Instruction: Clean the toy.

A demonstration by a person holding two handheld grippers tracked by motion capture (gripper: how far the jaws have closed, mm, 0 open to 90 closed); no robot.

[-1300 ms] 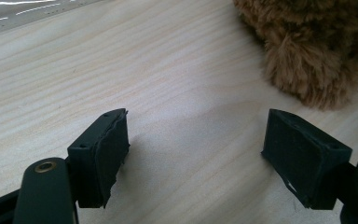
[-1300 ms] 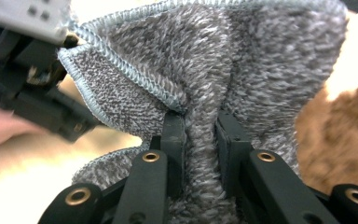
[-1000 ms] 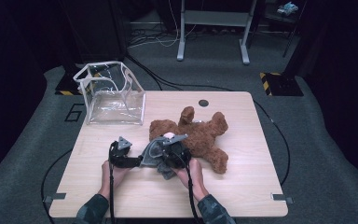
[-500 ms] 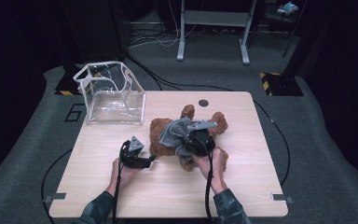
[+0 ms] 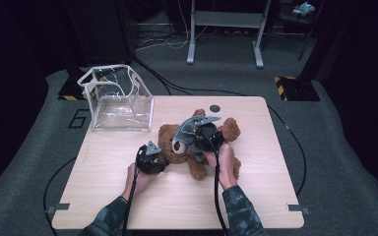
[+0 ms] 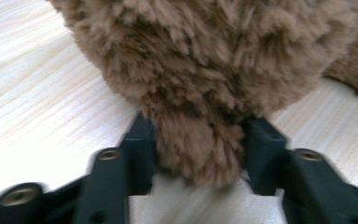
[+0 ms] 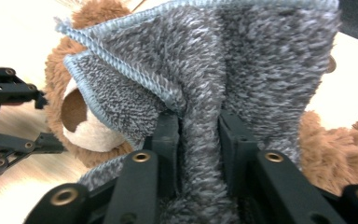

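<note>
Brown teddy bear (image 5: 202, 147) lies mid-bench (image 5: 128, 196), head toward left hand-held gripper (image 5: 150, 158). Left jaws, just closing, pinch bear's ear (image 6: 198, 149) (fur bulges between them). Right hand-held gripper (image 5: 202, 140) held over bear's body; jaws, just easing apart slightly, clamp fold of grey fleece cloth (image 7: 205, 140), which drapes over bear. Clear plastic bag (image 5: 117, 98) stands well apart at bench's far left corner.

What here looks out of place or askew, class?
The teddy bear lies flat on the table, sprawled rather than sitting. A grey cloth, bunched in the right tongs, hangs over the bear. The left tongs have just been closing on a furry part of the bear. Nothing looks spilled or damaged.
</note>
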